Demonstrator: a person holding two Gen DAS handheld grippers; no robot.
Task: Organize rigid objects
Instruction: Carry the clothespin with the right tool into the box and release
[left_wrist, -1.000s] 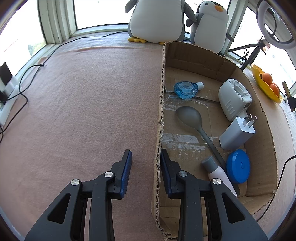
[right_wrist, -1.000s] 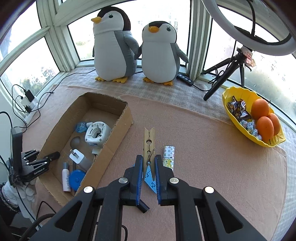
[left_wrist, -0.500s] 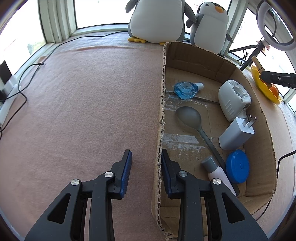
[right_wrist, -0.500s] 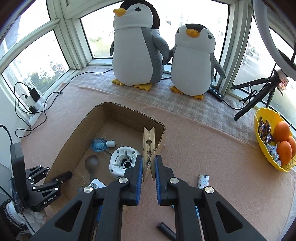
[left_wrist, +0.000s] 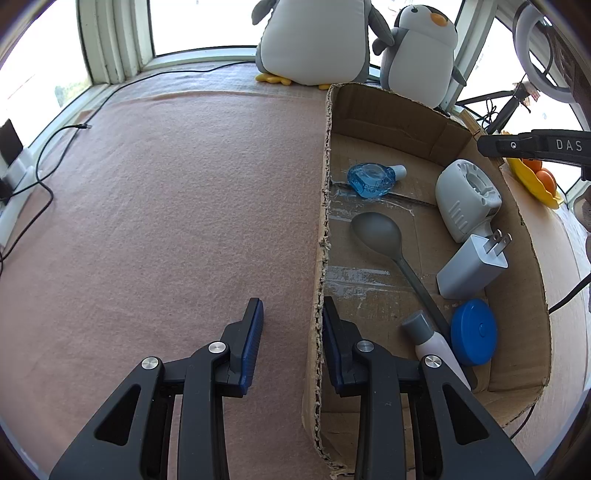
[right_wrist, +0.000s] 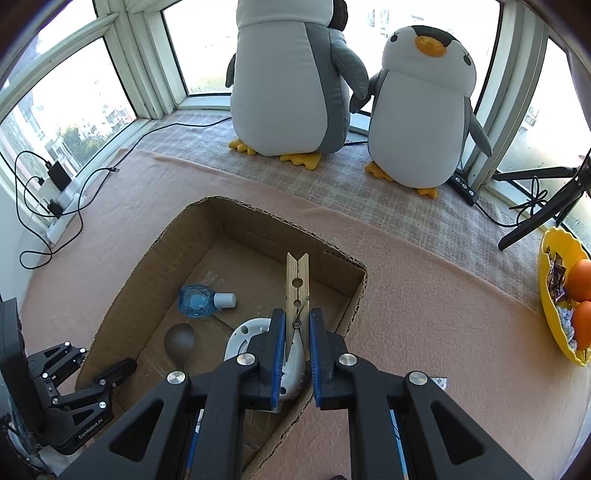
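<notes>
A wooden clothespin (right_wrist: 297, 284) stands upright in my right gripper (right_wrist: 297, 325), which is shut on its lower half. It hangs over the near right corner of the open cardboard box (right_wrist: 258, 214), above a white round gadget (left_wrist: 465, 199). The box also holds a blue bottle (left_wrist: 373, 179), a grey spoon (left_wrist: 376, 232), a white charger plug (left_wrist: 472, 266), a blue round lid (left_wrist: 474, 332) and a small capped tube (left_wrist: 432, 339). My left gripper (left_wrist: 291, 302) sits astride the box's left wall, jaws apart, inner pad against the cardboard, outer pad clear of it.
Two plush penguins (right_wrist: 291, 74) stand at the window behind the box. A yellow bowl (right_wrist: 546, 314) with oranges and sweets sits far right, beside a black tripod (right_wrist: 535, 221). Cables and a power strip (right_wrist: 55, 192) lie at the left. Pink cloth (left_wrist: 166, 221) covers the table.
My right gripper carried the clothespin leftward from over the open cloth to above the box. One of its black fingers now shows at the right edge of the left wrist view. The left gripper has not moved.
</notes>
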